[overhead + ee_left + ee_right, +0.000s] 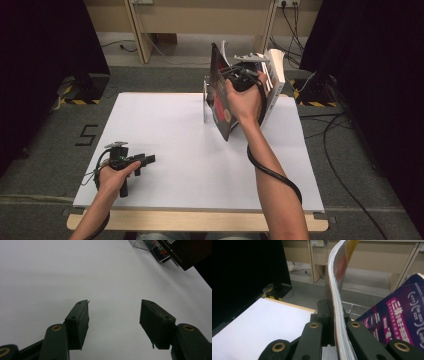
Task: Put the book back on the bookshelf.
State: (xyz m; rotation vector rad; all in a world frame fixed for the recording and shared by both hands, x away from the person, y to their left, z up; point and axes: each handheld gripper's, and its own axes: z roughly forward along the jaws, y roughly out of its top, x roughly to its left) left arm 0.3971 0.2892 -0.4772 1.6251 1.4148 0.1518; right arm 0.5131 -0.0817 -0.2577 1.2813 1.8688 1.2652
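High view: a white table (165,145) with a pale wood near edge stands on grey carpet; wooden furniture legs and wall sockets at the far side, black curtains left and right, loose cables on the floor at right. The left gripper (145,160) rests low over the near left of the table, held in the left hand (114,176). The right gripper (240,75) is raised at the far right, in the right hand (243,101), pinching a thin magazine (219,92). The magazine stands on edge, tilted, its long axis running roughly up and down, top leaning far-left, dark cover facing left. Just right of it a row of books (274,75) leans in a clear stand (205,100); the gripper and hand hide most of them.

Left gripper view: the jaws are spread wide with nothing between them, bare white table beneath. At the far right corner, the clear stand (140,244) and the book bottoms (161,252) are cut off by the frame.

Right gripper view: the jaws are pressed together on the magazine's (338,302) page edge, which rises from between them and curves up past the top of the frame; cover details are blurred. A purple book (402,315) leans at right, cut off. White table (262,327) at left, carpet and wooden legs beyond.
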